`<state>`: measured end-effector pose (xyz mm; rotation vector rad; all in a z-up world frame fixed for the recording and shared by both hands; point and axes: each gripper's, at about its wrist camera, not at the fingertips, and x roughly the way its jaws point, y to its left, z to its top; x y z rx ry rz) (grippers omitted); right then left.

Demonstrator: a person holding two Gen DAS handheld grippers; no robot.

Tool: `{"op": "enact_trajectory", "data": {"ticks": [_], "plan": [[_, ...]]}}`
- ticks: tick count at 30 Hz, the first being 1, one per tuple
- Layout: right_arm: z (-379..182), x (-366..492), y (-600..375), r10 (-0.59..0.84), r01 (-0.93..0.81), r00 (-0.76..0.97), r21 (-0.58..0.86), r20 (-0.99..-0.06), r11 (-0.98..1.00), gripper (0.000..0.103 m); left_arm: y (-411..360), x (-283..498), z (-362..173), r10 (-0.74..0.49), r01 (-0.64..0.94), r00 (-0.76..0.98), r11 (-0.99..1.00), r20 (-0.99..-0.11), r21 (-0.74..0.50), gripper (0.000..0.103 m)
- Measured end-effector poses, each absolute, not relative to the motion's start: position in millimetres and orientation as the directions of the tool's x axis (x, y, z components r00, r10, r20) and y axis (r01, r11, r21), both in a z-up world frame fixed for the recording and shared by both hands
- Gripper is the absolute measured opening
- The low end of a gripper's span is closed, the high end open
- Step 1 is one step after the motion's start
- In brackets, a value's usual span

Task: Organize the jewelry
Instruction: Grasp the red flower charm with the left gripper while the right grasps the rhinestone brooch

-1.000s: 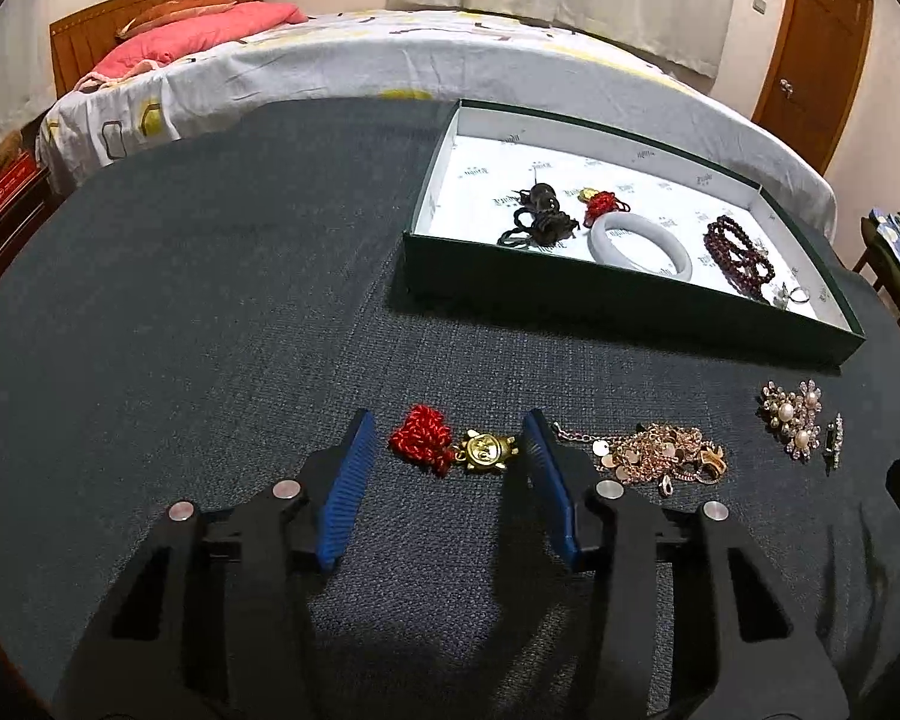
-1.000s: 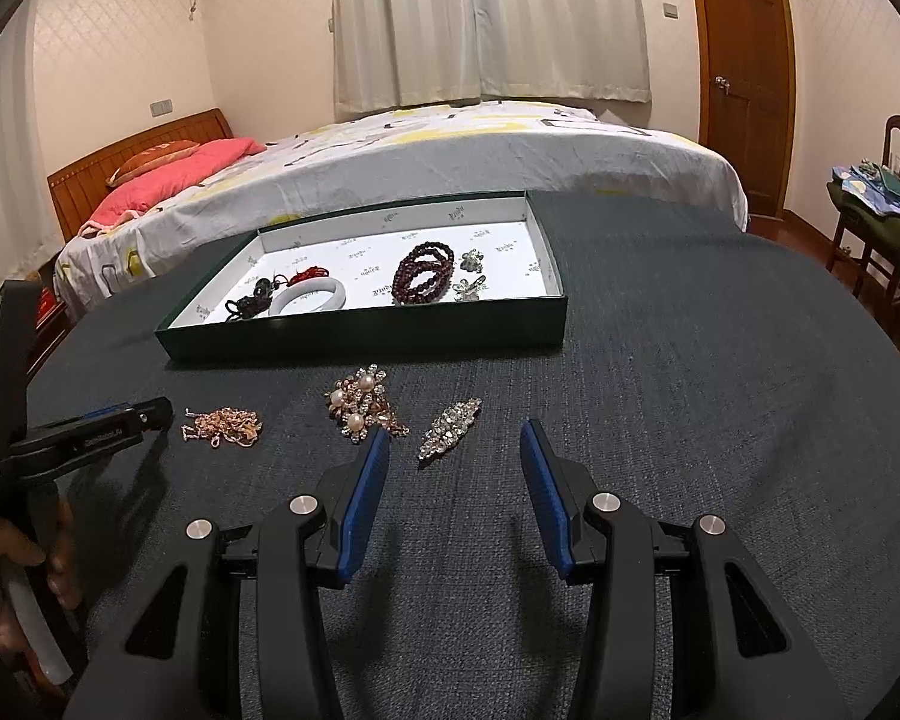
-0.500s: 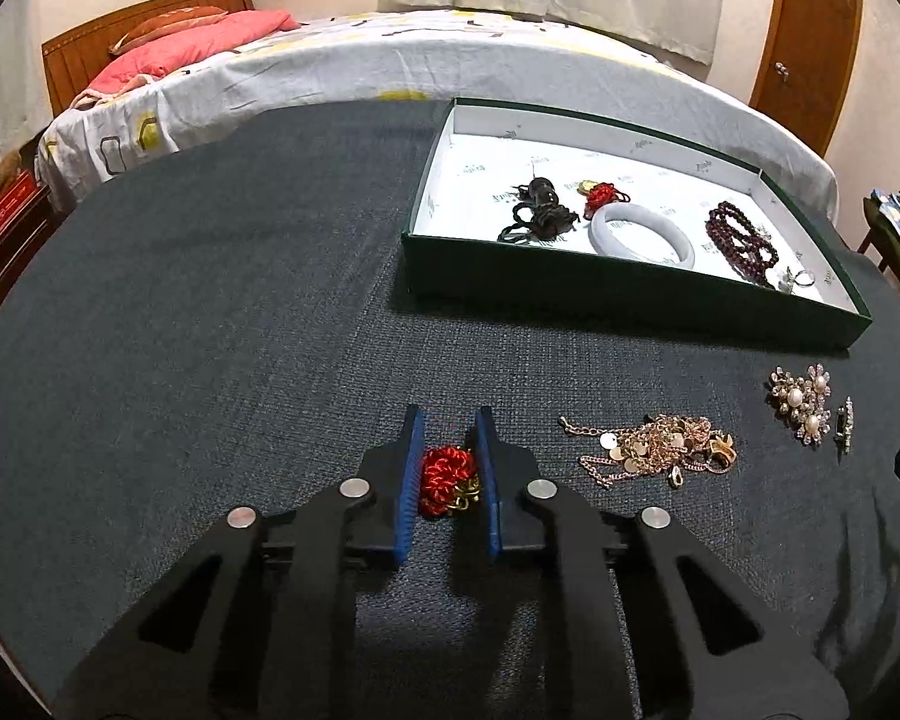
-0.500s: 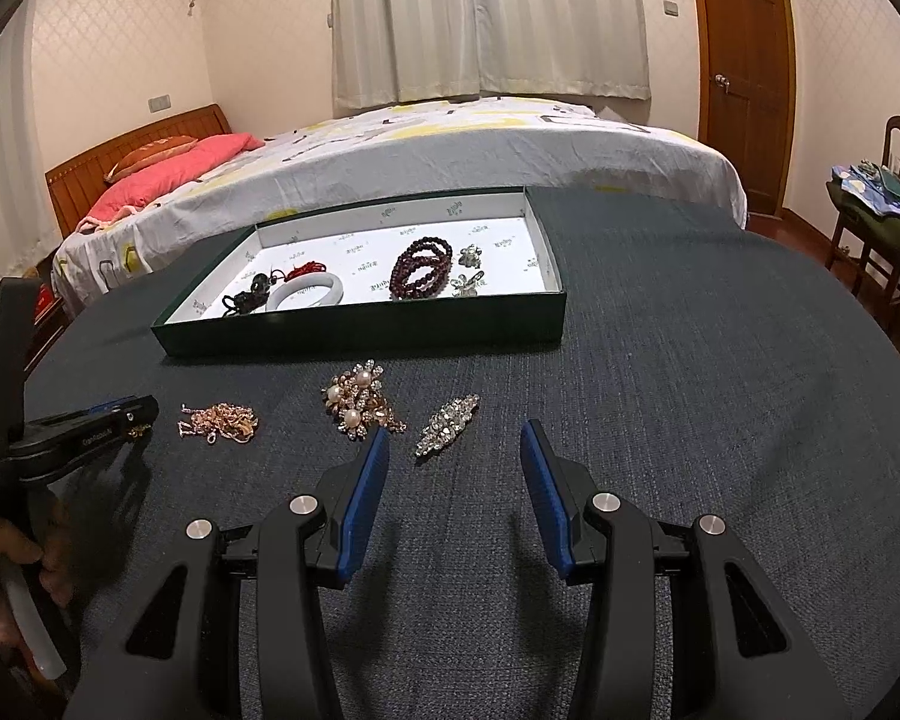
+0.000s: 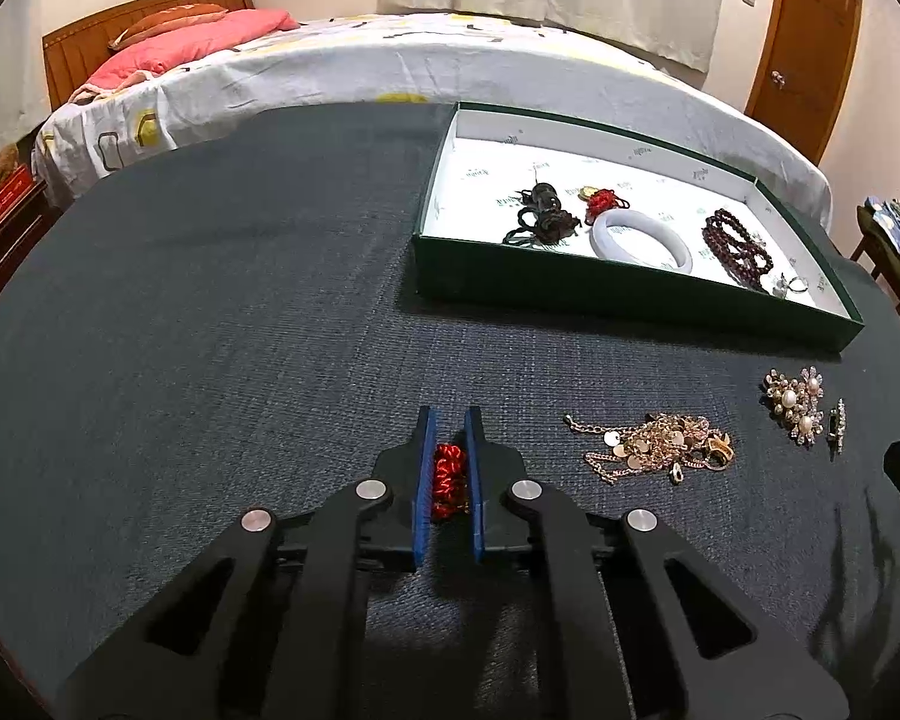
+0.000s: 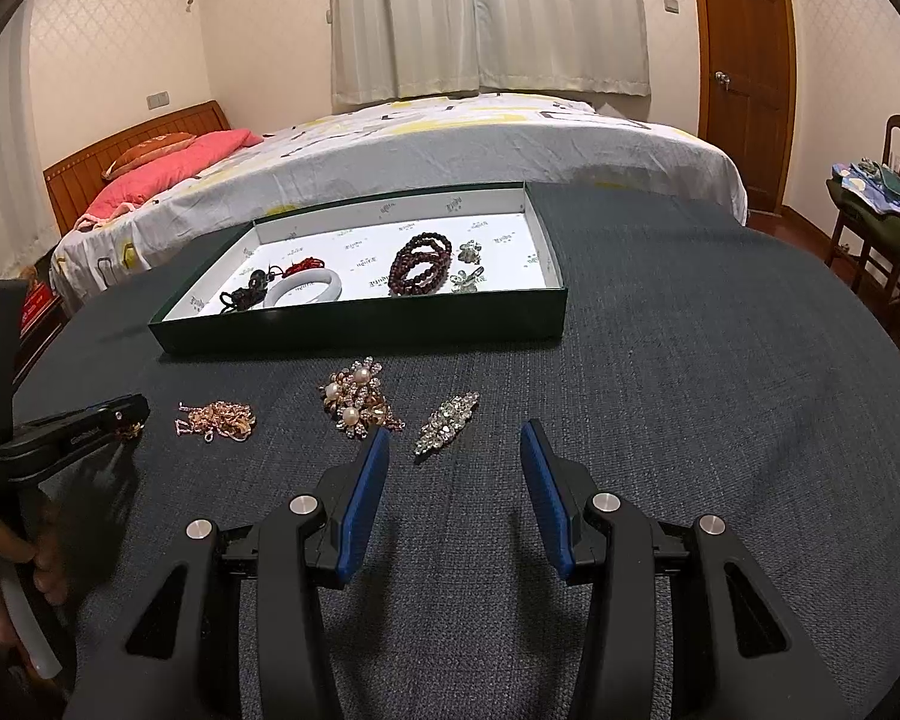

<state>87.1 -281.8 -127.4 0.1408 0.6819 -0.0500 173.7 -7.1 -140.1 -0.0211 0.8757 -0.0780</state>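
A red knotted cord charm (image 5: 447, 474) sits pinched between the blue pads of my left tongs (image 5: 448, 468), which have just been closing and now clamp it on the dark cloth-covered table (image 5: 210, 360); its gold pendant end is hidden behind the pad. The charm runs lengthwise along the pads, pointing away from me. The green jewelry box (image 5: 624, 300) where I judge it belongs lies ahead and to the right of the charm, well apart, so the coming carry goes forward and rightward over the near wall. Between charm and box, off to the right, lies a tangled gold chain (image 5: 654, 447), then a pearl brooch (image 5: 795, 405). My right tongs (image 6: 453, 480) hover with pads apart and nothing between them, near a rhinestone clip (image 6: 447, 423), farther from the charm than my left.
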Motion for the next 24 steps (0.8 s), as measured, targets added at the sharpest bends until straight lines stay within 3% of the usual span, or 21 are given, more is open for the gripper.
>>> {"op": "enact_trajectory", "data": {"ticks": [17, 24], "plan": [[-130.0, 91.0, -280.2, 0.012, 0.091, 0.767, 0.127, -0.642, 0.988, 0.046, -3.3, 170.4, -138.8, -0.105, 0.081, 0.639, 0.994, -0.762, -0.069, 0.010], [-129.9, 92.3, -280.9, 0.019, 0.090, 0.764, 0.137, -0.644, 0.986, 0.045, -2.4, 169.1, -137.9, -0.088, 0.062, 0.653, 0.996, -0.752, -0.063, 0.029]]}}
